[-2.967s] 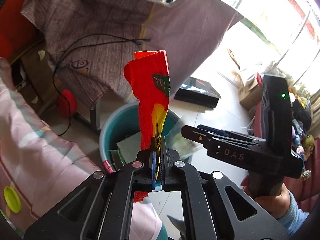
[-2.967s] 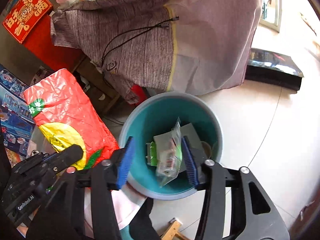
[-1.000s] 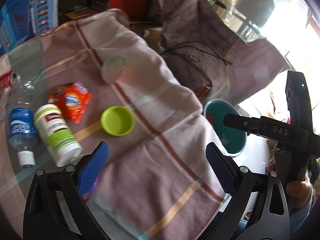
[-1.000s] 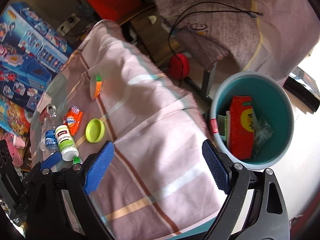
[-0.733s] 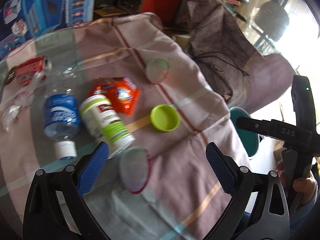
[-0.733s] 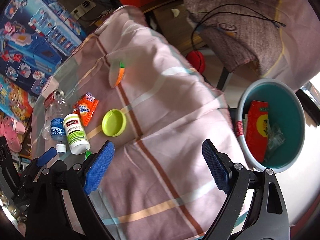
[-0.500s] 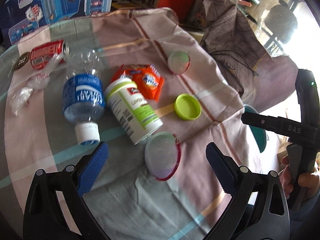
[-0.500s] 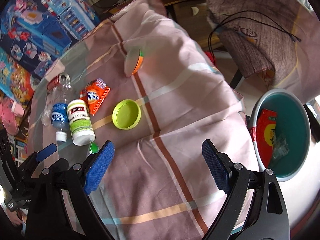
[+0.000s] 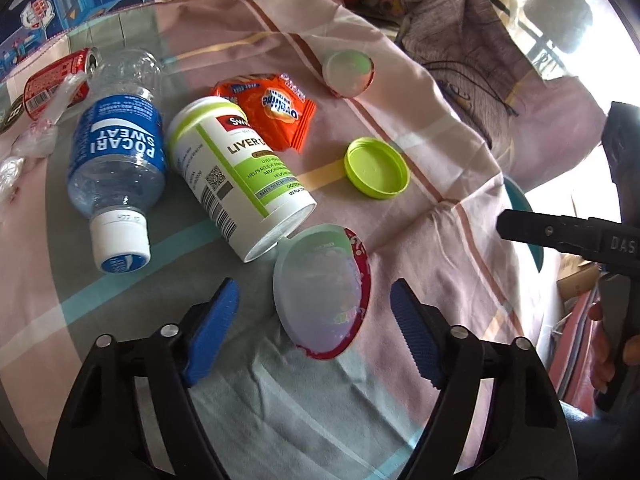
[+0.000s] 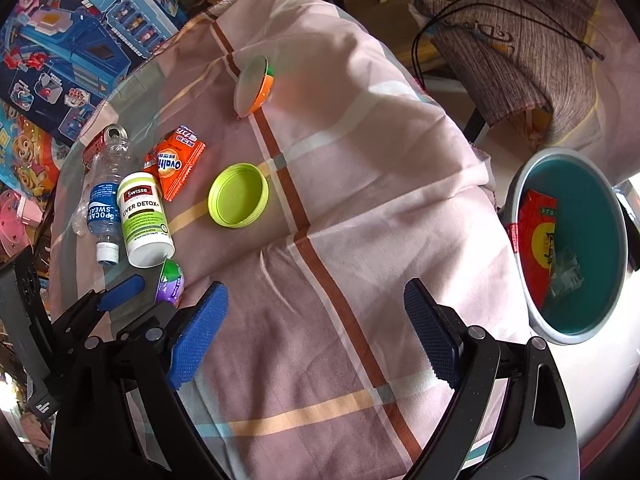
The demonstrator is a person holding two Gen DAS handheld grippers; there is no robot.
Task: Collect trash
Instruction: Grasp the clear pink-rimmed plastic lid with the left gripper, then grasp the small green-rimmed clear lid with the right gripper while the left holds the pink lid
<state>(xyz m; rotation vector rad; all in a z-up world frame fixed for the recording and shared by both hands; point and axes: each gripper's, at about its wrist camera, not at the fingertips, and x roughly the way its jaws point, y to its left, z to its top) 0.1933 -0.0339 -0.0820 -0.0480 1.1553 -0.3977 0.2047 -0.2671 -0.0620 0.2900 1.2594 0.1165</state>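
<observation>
The checked cloth (image 10: 360,184) over my table is the biggest thing before me, and I place everything else from the white supplement bottle (image 9: 236,176) lying on its side on it. Well off to that bottle's right, down past the cloth's edge, stands the teal bin (image 10: 576,236) with a red wrapper (image 10: 536,240) already in it. Behind the bottle, beyond the cloth's far edge, are blue toy boxes (image 10: 68,40).

My left gripper (image 9: 316,316) hangs over the cloth just in front of the bottle's open mouth. Its jaws have just been closing, yet they are apart, and the foil-lidded cup (image 9: 320,296) lies on its side between the blue pads (image 9: 212,320), neither pad touching it. My right gripper (image 10: 316,332) hovers over bare cloth to the bottle's right, jaws spread wide with nothing in them.

Touching the bottle's left flank lies a clear water bottle (image 9: 116,148) with a blue label, white cap towards me. Behind that bottle is a red can (image 9: 56,80) on its side. An orange snack packet (image 9: 272,108) sits tucked against the supplement bottle's far end. The lime-green lid (image 9: 376,168) rests to the bottle's right, apart from it, hollow side up. Further back lies a second small cup (image 9: 348,72), tipped on its side.
</observation>
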